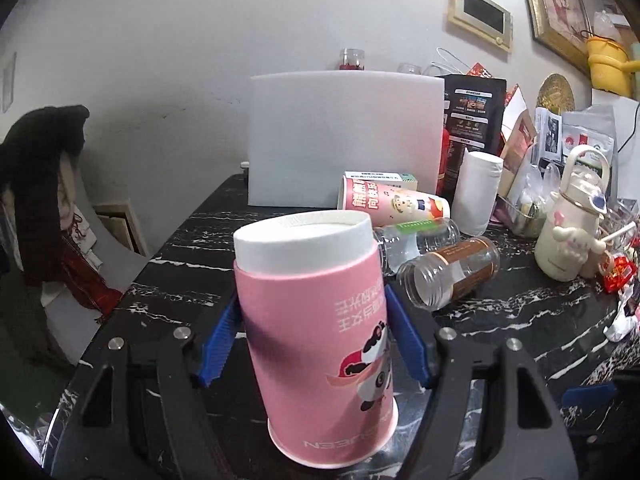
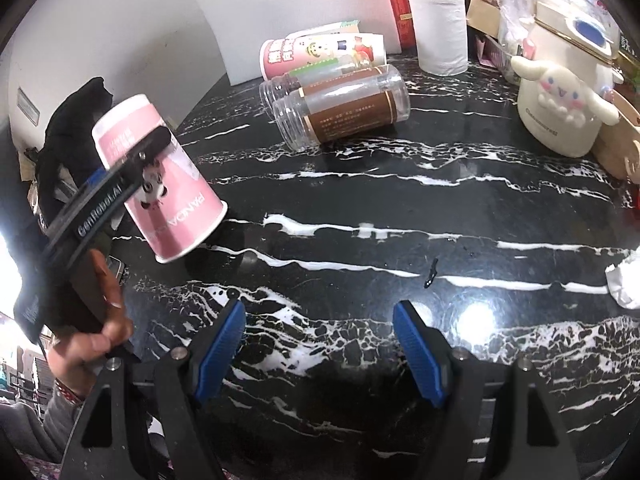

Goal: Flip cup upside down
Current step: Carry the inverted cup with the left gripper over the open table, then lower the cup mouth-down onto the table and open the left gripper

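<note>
Two clear jars (image 2: 340,108) are laid sideways near the marble table's (image 2: 400,208) far edge, a paper roll (image 2: 440,28) stood behind.

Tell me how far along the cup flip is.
Done: the pink cup is already inverted, white base up and rim down. In hand: the left gripper clamps it, tilted, its rim at the black marble table. Left: set it flat and release. The right gripper is open and empty.

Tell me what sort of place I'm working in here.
Likely a home, at a cluttered black marble table: a cartoon character bottle, a paper roll and framed pictures on the wall.
</note>
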`<state>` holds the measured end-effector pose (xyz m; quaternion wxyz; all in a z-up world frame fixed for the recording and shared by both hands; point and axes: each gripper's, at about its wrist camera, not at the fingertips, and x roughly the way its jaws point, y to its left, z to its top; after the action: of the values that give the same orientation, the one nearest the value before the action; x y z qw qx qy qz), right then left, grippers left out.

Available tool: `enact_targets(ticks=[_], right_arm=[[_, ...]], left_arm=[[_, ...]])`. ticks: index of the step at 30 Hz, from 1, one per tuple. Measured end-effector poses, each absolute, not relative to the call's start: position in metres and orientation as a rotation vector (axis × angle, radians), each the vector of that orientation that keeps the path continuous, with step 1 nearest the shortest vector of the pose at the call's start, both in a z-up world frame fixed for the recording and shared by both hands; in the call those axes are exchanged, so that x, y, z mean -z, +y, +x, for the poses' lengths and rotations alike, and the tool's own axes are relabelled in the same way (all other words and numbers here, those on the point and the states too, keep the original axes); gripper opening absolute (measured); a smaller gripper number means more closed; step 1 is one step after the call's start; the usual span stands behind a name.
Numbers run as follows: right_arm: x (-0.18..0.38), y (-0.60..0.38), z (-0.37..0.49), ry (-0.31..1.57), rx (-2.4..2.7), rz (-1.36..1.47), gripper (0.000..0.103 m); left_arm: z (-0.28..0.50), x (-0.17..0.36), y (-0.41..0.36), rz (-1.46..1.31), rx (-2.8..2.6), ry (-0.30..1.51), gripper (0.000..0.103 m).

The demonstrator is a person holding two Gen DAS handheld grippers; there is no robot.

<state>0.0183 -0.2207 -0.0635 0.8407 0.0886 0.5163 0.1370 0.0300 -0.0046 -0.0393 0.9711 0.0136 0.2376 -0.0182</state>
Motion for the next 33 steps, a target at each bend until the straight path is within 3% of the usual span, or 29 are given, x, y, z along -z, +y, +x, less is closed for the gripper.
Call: enact_targets(ticks=[30,33], right_arm=[[0.064,-0.219,-0.001,1.09,-0.291,0.187,0.077],[0.062,-0.218,0.0,1.084,-0.291,0.187,0.077]], left_arm=[[0.004,0.05,-0.001,-0.03,0.045,0.587,0.069],[0.003,0.042,0.001,-0.018,0.043,0.58,0.074]])
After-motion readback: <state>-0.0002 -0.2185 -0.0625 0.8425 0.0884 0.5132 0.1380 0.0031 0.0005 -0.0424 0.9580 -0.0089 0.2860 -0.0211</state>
